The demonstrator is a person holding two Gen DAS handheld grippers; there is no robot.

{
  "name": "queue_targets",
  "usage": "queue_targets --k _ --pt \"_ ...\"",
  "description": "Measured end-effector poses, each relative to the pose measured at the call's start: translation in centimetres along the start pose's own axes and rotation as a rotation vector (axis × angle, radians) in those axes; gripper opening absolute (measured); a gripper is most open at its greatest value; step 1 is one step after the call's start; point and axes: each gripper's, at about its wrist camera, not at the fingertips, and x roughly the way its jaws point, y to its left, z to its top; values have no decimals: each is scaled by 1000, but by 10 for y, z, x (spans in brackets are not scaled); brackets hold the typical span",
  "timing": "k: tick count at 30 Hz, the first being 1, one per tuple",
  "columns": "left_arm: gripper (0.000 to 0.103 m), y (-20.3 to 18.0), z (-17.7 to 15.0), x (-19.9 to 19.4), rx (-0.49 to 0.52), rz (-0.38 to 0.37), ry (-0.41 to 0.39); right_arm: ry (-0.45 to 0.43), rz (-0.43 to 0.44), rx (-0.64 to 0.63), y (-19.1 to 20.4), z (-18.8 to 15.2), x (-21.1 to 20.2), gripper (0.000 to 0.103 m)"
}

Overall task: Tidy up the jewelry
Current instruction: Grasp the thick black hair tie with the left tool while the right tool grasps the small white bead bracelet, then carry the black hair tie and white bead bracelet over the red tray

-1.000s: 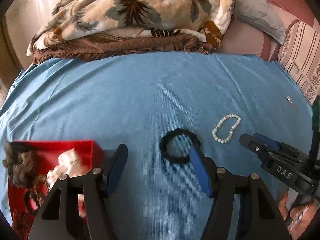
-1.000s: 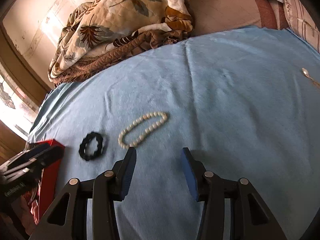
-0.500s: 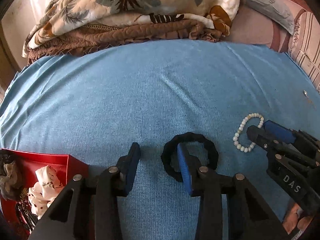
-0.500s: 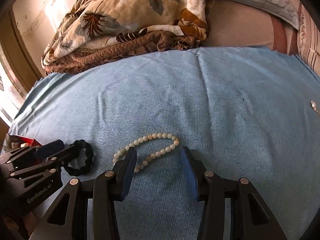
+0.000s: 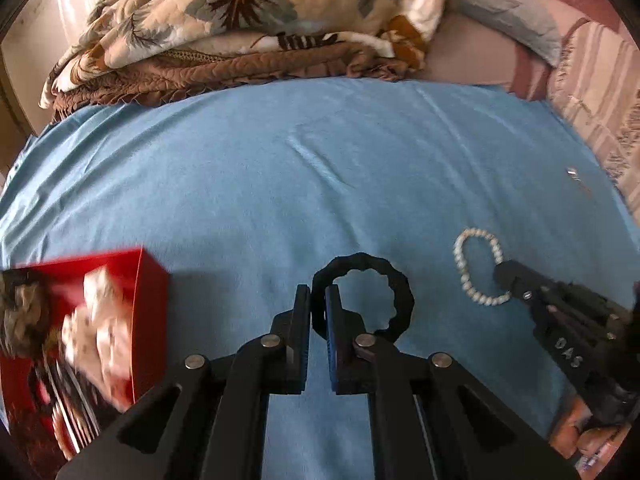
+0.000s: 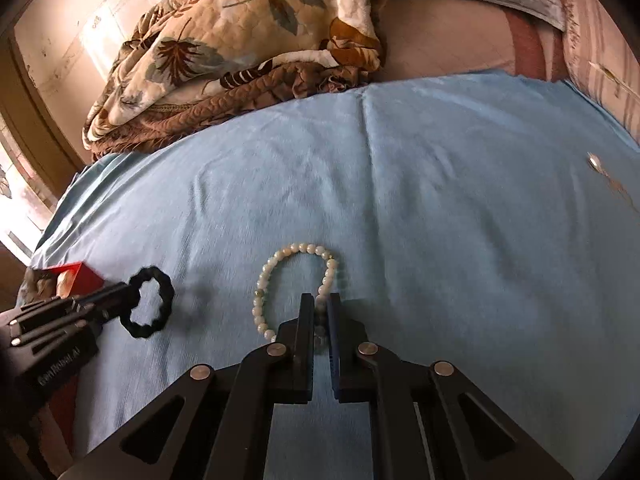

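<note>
Both grippers are down on the blue sheet (image 5: pixel 280 184), each with a piece of jewelry caught at its tip. The left gripper (image 5: pixel 318 304) has its fingers pressed nearly together, pinching the near-left edge of the black bracelet (image 5: pixel 394 280), a knobbly dark ring; the rest of the loop stands out past the fingertips over the sheet. From the right wrist view the same ring (image 6: pixel 154 278) shows at the end of the left gripper (image 6: pixel 127 293), with a soft shadow just to its right. The right gripper (image 6: pixel 320 312) has likewise closed its fingers, and they pinch the right-hand strand of the pearl bracelet (image 6: pixel 260 296); the pale beads curve up and around ahead of the fingertips, with the left strand hanging free beside the left finger. In the left wrist view that pearl loop (image 5: pixel 466 276) lies just beyond the tip of the right gripper (image 5: pixel 502 274), well apart from the black ring. To the left of the left gripper sits a red box (image 5: pixel 150 280), open on top and blurred, with white cloth and something dark and fuzzy inside; what else it holds I cannot make out. A small silver piece (image 6: pixel 594 162) with a thin chain lies far off to the right on the sheet. Behind it all, a leaf-patterned quilt (image 5: pixel 248 16) is heaped on brown bedding, with pillows (image 5: pixel 516 8) to its right.
</note>
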Motion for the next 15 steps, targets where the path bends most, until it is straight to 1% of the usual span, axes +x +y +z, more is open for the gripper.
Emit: queue_targets --k 6,10,15 --pt "7 -9 -35 -42 -26 -81 -16 0 48 83 -16 -39 -33 7" --pt "7 -19 -60 -60 -14 -83 -25 -2 69 121 -21 -63 -54 7" --pt "7 -26 -85 -76 -17 -92 -33 -13 58 103 -18 -83 -76 7"
